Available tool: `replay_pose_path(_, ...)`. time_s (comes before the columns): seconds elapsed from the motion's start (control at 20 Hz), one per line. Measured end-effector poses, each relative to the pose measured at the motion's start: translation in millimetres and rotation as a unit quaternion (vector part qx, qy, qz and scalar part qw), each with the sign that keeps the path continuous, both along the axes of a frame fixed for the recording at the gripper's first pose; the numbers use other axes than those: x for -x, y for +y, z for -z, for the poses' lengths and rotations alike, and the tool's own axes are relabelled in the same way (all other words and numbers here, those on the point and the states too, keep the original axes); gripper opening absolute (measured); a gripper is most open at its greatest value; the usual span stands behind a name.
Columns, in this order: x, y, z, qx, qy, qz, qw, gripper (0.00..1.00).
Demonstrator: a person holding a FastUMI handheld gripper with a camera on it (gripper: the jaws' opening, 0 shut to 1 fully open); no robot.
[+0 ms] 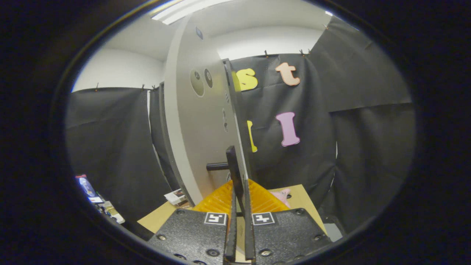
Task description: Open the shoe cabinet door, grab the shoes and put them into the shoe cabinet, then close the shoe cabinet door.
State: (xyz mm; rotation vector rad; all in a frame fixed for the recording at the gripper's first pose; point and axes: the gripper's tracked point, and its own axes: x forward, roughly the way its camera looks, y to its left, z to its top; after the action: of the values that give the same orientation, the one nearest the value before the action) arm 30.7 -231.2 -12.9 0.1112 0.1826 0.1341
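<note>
Gripper view: tool (240, 191) pinched shut on the dark handle (233, 167) of the shoe cabinet door (200, 129), pink shoe (282, 195) beyond on the worktop (301, 195); likely risk, thin handle slipping free if the pull runs off-axis.

Fingers (220, 200) hide most of the pink shoe (282, 195) (door handle (235, 173) between).

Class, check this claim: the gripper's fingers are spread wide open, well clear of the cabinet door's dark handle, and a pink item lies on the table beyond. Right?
Not right. In the gripper view the gripper is shut on the dark handle of the cabinet door. The pink item does lie on the table beyond.
</note>
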Motion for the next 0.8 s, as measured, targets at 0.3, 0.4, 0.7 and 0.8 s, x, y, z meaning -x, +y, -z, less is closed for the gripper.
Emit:
replay_pose_path(0.3, 36, -2, -44, 0.041, -0.059, 0.061, 0.996, 0.52)
replay_pose_path(0.4, 49, 10, -53, 0.046, -0.074, 0.055, 0.995, 0.76)
replay_pose_path(0.7, 83, 72, -48, 0.050, -0.082, 0.020, 0.995, 1.00)
replay_pose_path(0.8, 85, 90, -39, 0.054, -0.085, 0.018, 0.995, 1.00)
